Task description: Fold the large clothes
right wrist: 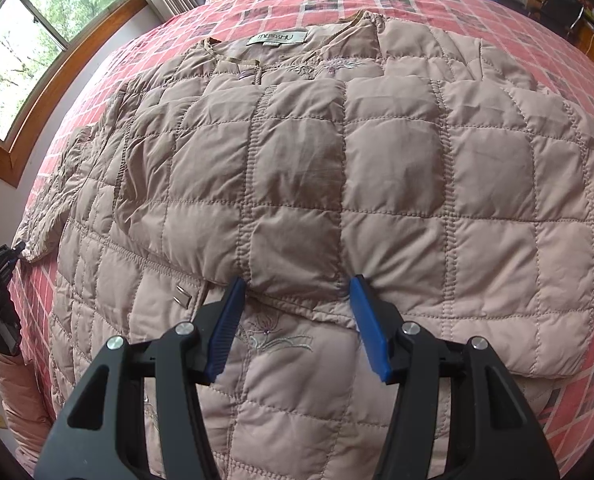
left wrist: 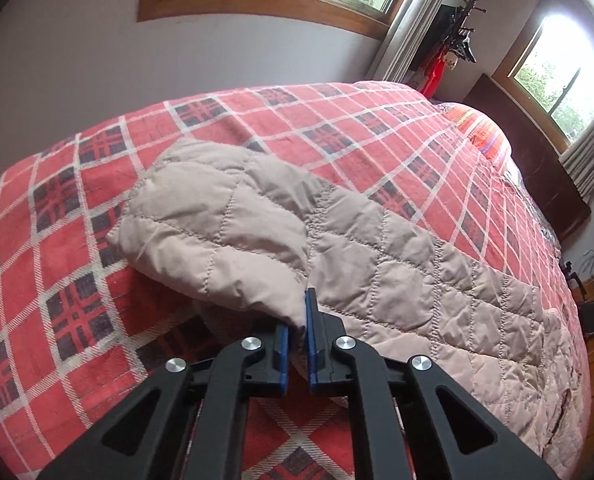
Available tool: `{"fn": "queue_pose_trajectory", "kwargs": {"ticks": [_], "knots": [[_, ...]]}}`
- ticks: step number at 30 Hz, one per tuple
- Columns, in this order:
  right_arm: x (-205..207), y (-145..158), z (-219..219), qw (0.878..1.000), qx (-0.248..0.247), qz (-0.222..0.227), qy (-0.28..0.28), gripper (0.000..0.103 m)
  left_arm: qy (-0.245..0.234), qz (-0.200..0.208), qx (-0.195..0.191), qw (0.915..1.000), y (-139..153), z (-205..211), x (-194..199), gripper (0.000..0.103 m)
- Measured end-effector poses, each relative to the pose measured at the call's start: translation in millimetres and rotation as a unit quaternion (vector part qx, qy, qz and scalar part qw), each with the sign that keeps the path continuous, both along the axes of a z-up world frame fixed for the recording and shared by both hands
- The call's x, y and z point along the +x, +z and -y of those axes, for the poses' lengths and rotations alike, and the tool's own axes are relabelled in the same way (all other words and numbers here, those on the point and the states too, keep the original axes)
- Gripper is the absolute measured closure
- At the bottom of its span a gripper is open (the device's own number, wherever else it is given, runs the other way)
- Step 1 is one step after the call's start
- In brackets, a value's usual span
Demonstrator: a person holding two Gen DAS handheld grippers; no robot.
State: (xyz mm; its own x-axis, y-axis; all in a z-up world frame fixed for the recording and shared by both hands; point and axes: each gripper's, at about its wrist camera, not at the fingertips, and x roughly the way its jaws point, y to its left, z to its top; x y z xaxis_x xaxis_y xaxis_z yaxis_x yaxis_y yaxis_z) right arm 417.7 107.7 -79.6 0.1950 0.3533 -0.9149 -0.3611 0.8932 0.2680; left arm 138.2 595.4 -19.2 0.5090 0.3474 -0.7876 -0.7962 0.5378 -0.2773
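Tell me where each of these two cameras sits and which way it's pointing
Left wrist: rides the left gripper, low at the bed's edge, looking along the sleeve it pinches toward the windows; only its own black arms show.
Right wrist: rides the right gripper, above the jacket, looking toward the collar label; its open blue fingers show.
Shared: the quilted jacket and plaid bedspread; the left gripper also appears at the right view's left edge.

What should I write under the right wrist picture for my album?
Open right tongs hover over a puffy beige quilted jacket spread on a red checked blanket.
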Motion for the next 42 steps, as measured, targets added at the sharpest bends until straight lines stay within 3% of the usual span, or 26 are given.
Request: {"fn": "queue_pose_trajectory", "kwargs": {"ticks": [10, 20, 26, 34, 42], "knots": [[-2, 1, 2, 1.000, 0.004, 0.001, -0.001, 0.048, -0.070, 0.057, 0.060, 0.9941, 63, 67, 10, 0.098], [-2, 3, 7, 1.000, 0.020, -0.005, -0.004, 0.048, -0.201, 0.098, 0.103, 0.9691, 99, 179, 60, 0.098], [-4, 4, 9, 1.000, 0.021, -0.003, 0.000, 0.048, -0.263, 0.087, 0.106, 0.9549, 88, 241, 92, 0.098], [-5, 4, 11, 1.000, 0.029, -0.004, 0.001, 0.048, -0.335, 0.055, 0.097, 0.9355, 51, 310, 132, 0.098], [-6, 4, 12, 1.000, 0.029, -0.003, 0.002, 0.048, -0.372, -0.005, 0.065, 0.9258, 2, 332, 160, 0.098]]}}
